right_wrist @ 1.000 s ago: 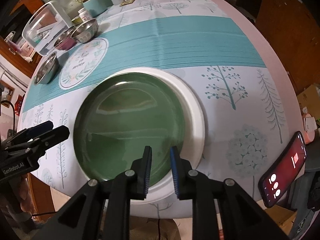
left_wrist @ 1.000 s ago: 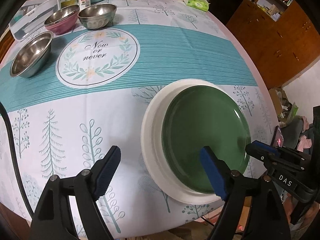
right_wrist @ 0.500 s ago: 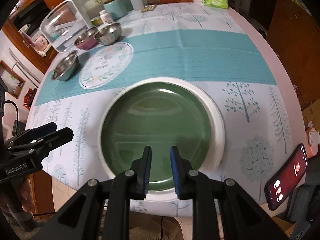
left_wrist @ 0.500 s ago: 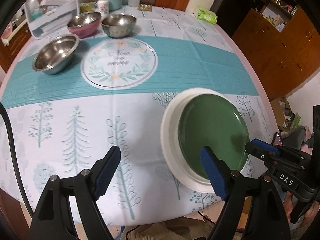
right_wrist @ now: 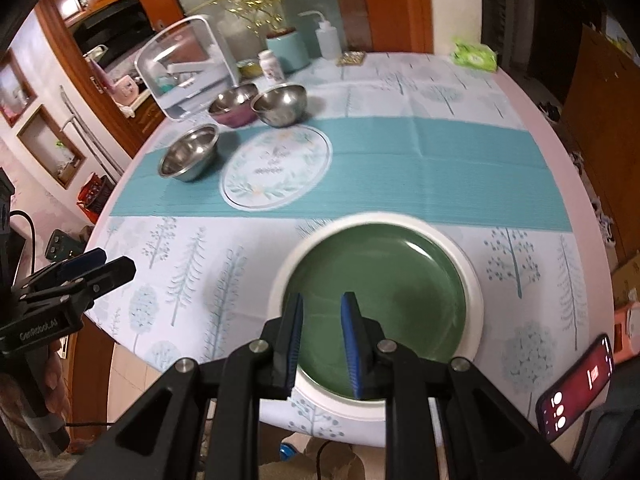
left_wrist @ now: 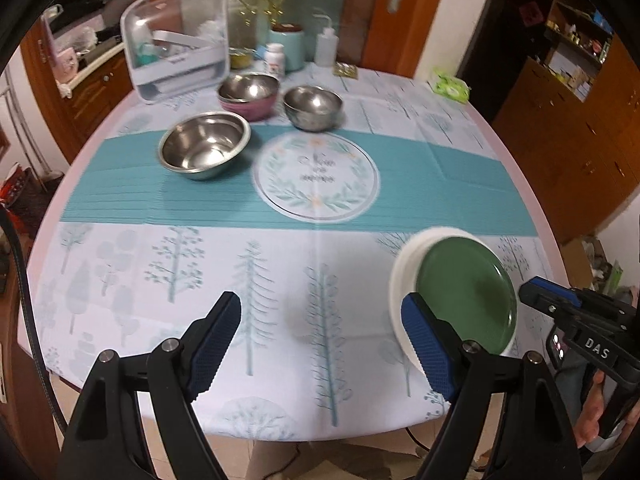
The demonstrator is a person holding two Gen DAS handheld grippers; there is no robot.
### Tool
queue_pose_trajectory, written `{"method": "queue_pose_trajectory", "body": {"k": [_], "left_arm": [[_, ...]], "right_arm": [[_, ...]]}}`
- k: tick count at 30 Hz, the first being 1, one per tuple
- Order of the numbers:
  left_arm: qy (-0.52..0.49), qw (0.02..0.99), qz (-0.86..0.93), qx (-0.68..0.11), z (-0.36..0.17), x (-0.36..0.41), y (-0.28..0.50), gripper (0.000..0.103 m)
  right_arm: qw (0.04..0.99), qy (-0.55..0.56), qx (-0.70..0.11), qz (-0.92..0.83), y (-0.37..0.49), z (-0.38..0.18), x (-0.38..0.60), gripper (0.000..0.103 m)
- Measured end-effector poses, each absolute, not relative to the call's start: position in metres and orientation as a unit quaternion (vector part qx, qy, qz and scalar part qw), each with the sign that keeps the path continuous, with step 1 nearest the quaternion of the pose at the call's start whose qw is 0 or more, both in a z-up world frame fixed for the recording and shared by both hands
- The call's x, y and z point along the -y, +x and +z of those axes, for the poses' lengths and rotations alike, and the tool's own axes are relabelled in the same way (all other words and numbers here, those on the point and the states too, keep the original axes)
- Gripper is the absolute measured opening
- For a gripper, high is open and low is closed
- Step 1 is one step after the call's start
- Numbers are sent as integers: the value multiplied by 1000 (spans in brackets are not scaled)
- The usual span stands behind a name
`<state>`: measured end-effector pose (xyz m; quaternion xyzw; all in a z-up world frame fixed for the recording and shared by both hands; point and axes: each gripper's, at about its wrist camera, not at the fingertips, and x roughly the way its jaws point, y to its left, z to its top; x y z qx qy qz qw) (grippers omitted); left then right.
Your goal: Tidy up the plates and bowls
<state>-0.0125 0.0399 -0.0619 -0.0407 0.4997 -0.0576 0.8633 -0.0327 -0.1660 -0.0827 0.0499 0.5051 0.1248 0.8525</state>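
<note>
left wrist view: left gripper (left_wrist: 320, 340) held raised over near edge of table (left_wrist: 120, 264), jaws spread wide, holding nothing; right gripper (right_wrist: 321, 336) narrowly parted, empty, hovering above near rim of green plate (right_wrist: 384, 292) stacked on white plate (right_wrist: 474, 280); steel bowls (left_wrist: 204, 146) far left.

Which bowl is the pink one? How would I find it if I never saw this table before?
Start at the round wreath design in the middle of the teal stripe, then look to the three metal bowls behind it. The pink bowl sits furthest back, right in front of the clear plastic container. Its outside is pink; the other two are plain silver all over.
</note>
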Motion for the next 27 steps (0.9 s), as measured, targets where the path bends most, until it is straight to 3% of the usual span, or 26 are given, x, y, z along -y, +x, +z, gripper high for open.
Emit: {"method": "queue_pose_trajectory", "body": {"k": [3,5,27], "left_arm": [[-45,871,-45,-487,-54,-56,-8,87],[-47,874,-39,-481,-49,-68,-3,87],[-62,872,-9,-485,-32,-220,115,90]], "right_arm": [[859,47,-495,126,-29,-76,159,30],[863,48,-487,125,-26,-72,154,43],[859,71,-484,154,99,-54,28,44]]}}
